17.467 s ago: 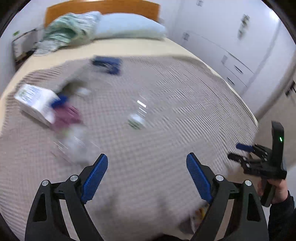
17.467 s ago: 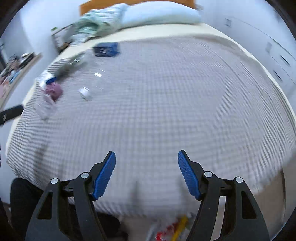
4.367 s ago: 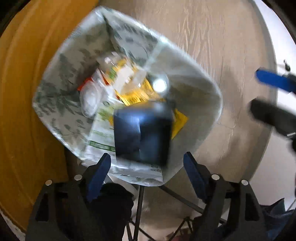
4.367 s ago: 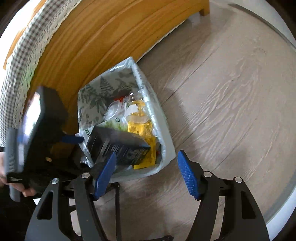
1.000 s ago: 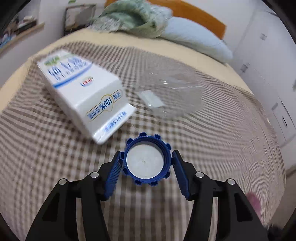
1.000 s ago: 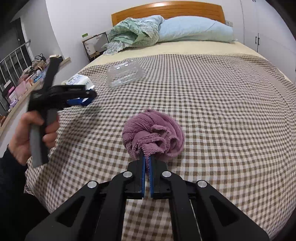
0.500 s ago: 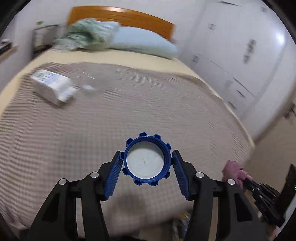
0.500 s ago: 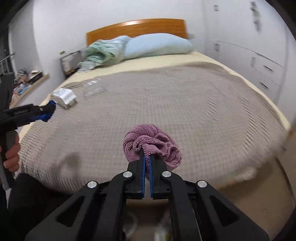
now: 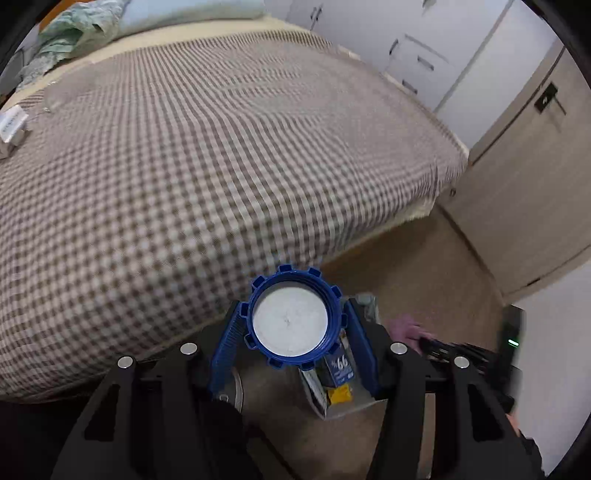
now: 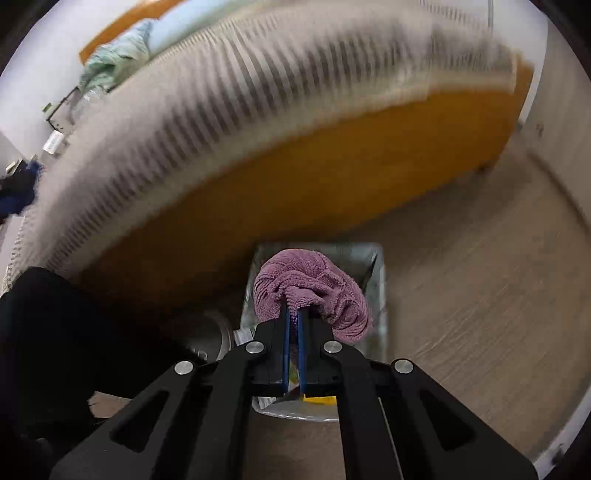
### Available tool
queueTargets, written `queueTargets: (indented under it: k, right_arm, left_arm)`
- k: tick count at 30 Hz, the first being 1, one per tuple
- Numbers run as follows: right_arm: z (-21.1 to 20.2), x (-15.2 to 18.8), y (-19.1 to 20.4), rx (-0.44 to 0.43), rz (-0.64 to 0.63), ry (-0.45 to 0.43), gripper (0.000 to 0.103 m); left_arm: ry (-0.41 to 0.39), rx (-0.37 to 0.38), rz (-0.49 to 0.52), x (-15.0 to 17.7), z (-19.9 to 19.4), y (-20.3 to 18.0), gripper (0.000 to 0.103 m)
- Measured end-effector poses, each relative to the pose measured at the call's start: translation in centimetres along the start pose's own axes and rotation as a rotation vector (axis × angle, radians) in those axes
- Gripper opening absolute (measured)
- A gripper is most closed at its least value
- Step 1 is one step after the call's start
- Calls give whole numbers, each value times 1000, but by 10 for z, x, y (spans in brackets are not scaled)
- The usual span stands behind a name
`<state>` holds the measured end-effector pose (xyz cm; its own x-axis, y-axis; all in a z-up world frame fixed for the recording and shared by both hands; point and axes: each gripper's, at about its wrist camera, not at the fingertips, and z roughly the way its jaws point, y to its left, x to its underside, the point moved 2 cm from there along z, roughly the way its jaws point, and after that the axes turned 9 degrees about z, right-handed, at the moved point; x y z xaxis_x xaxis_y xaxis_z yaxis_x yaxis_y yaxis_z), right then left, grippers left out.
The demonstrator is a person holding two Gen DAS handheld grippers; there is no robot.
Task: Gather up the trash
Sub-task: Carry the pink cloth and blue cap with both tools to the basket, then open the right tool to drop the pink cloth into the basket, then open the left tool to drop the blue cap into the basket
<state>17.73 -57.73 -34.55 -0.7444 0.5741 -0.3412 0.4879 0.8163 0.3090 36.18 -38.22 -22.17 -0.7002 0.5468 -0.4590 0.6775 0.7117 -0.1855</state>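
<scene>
— While both tools hang over the bin point(image 10: 380, 280), what is each one carrying?

— Nearest to me, the left gripper point(image 9: 291, 325) has its blue fingers point(image 9: 227, 339) pressed on either side of a blue cap point(image 9: 293, 317), its white inside facing the camera. The cap sits above the bin's near edge, at the foot of the bed point(image 9: 207, 155).

— And the other?

— The right gripper point(image 10: 293, 321) has its jaws pinched nearly together on a fold of a purple cloth point(image 10: 314, 288). That bundle hangs right over the bin's opening.

— What's in the bin?

— A dark carton point(image 9: 340, 363) with "66" on it and something yellow point(image 9: 338, 395) beside it. The rest is hidden behind the tools.

— Anything beyond the bin?

— The orange bed frame point(image 10: 332, 177) stands just behind it, with the checked blanket point(image 10: 221, 92) above. At the bed's far left edge lies a white carton point(image 9: 13, 125). Past that are a blue pillow point(image 9: 184, 13) and a green bundle point(image 9: 70, 33) at the head. White cupboards point(image 9: 424, 48) stand beyond the bed's right side.
</scene>
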Motion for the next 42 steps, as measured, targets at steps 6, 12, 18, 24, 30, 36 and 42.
queueTargets:
  k: [6,12,18,24,30,36,42]
  right_arm:
    - [101,-26,9,-24,-1,155,4]
    - [199,-42,13,42,7,342,23]
    - [197,-44,-3,3,110,290,59]
    - [202,13,-24,6,160,378,21]
    - [198,78,-29,-45,204,455,21]
    - [111,64,-64,-26,270,239,21]
    - [36,42,-121,101,309,87,23]
  left_arm:
    - [57,-12,40,5,30,-15,53]
    - [119,3,71,5,62,-25,53]
    - [167,45,127,5,98,-44,53]
    - [211,88,133,14,130,-68,53]
    - [279,124,200,27,157,-97,53]
    - [457,182,249,43,214,-130,53]
    - [628,207,340,88,265,-179,53]
